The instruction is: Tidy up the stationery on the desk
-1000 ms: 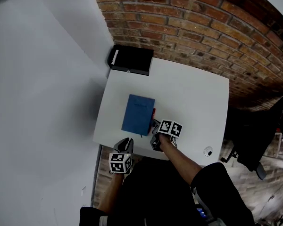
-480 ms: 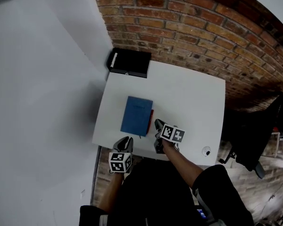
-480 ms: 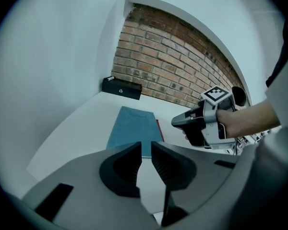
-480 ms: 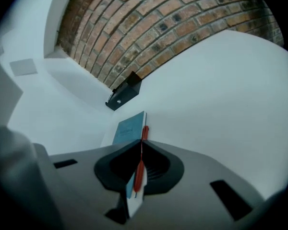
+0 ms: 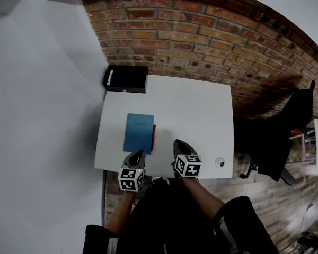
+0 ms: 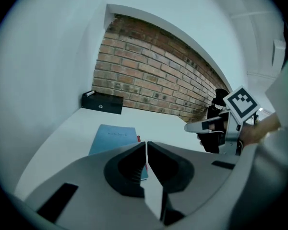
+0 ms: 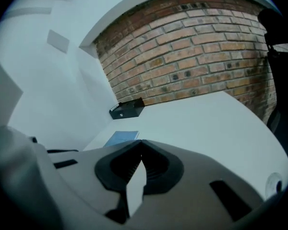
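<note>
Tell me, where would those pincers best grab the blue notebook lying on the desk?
Probably its near short edge, coming low from the person's side. The blue notebook lies flat on the desk, so only its thin edges offer a hold; that one sits nearest the front, and a red item crowds its right long side.

free: desk (image 5: 201,115) right half and far middle bare | flat obstacles: notebook (image 5: 138,133) on near-left part, red pen (image 5: 153,136) along its right edge | box (image 5: 125,79) at far-left corner | brick wall (image 5: 201,41) behind desk | white wall (image 5: 42,115) close on left | chair (image 5: 270,142) off right side
</note>
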The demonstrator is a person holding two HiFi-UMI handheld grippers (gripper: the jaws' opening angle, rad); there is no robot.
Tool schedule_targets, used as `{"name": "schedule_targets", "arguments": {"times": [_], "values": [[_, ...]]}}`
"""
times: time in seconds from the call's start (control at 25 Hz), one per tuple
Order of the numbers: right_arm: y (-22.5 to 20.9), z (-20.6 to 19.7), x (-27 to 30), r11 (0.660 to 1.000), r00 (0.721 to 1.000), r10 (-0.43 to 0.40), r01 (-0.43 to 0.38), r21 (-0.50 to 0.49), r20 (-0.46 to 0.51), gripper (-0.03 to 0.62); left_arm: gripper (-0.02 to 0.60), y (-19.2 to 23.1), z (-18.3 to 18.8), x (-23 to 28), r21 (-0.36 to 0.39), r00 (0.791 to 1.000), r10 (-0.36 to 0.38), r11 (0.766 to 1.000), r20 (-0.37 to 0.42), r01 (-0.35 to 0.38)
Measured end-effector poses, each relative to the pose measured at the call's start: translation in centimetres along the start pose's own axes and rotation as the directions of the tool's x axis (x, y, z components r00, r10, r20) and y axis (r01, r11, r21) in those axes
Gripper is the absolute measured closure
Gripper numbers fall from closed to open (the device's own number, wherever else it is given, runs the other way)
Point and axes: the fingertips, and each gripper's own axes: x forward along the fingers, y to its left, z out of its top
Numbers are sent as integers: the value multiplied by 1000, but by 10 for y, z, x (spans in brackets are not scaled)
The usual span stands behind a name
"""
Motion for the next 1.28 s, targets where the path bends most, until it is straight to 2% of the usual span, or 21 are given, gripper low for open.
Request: {"name": "schedule_targets", "arguments": {"times": [0.16, 0.28, 0.44, 0.6, 0.88, 1.28], "values": [[-13, 6, -34, 996, 996, -59, 63, -65, 60, 571, 557, -22, 15, 1, 60, 999, -38, 998, 26, 37], [-11, 13, -61, 988, 990, -71, 87, -129, 122, 571, 557, -37, 21, -5, 106, 998, -54, 993, 39, 49], [-5, 25, -102, 973, 979, -51, 94, -213, 200, 571, 557, -62, 31, -20, 170, 996, -64, 984, 68, 51], [3, 25, -146, 959, 972, -17, 83, -272, 235, 571, 557, -82, 29, -44, 209, 994, -64, 977, 90, 44], [5, 5, -210, 954, 958, -9, 94, -284, 286, 571, 555, -115, 10, -90, 219, 993, -56, 975, 105, 32], [11, -15, -258, 955, 949, 14, 80, -285, 315, 571, 555, -139, -18, -136, 254, 993, -48, 967, 107, 20]]}}
